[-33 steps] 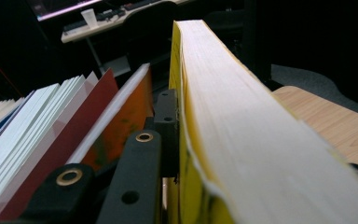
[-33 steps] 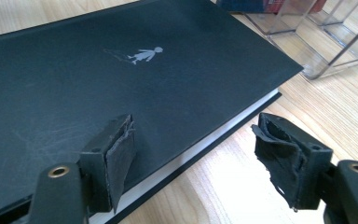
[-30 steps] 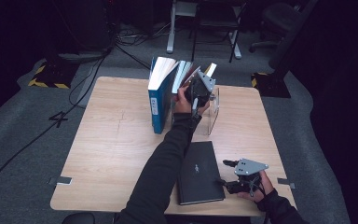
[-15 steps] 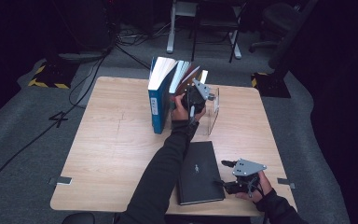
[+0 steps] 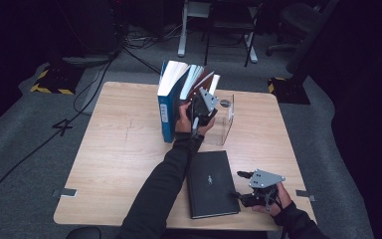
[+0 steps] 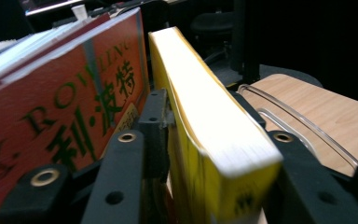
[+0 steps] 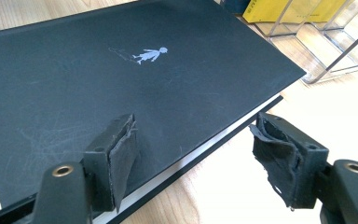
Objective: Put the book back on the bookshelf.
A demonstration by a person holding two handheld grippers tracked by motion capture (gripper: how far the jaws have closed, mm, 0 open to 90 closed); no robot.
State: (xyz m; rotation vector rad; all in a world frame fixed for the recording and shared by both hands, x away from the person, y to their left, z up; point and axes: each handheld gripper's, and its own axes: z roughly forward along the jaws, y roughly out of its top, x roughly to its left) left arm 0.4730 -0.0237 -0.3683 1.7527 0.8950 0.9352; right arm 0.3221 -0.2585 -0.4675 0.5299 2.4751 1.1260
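Observation:
A yellow book stands on edge at the right end of a row of leaning books, beside a red-covered one and a blue one. My left gripper reaches into the row, and its jaws flank the yellow book. They have just been opening and sit loosely at its sides. A black hardcover with a small white figure lies flat near the front edge. My right gripper rests open at its right edge, one jaw over the cover and the other over bare wood.
A clear plastic book rack holds the row's right end and also shows in the right gripper view. The wooden table has free room on its left half. Dark floor, cables and chair legs lie beyond the far edge.
My left hand has come down and slightly right with the yellow book, setting it lower against the row. The right gripper has stayed put.

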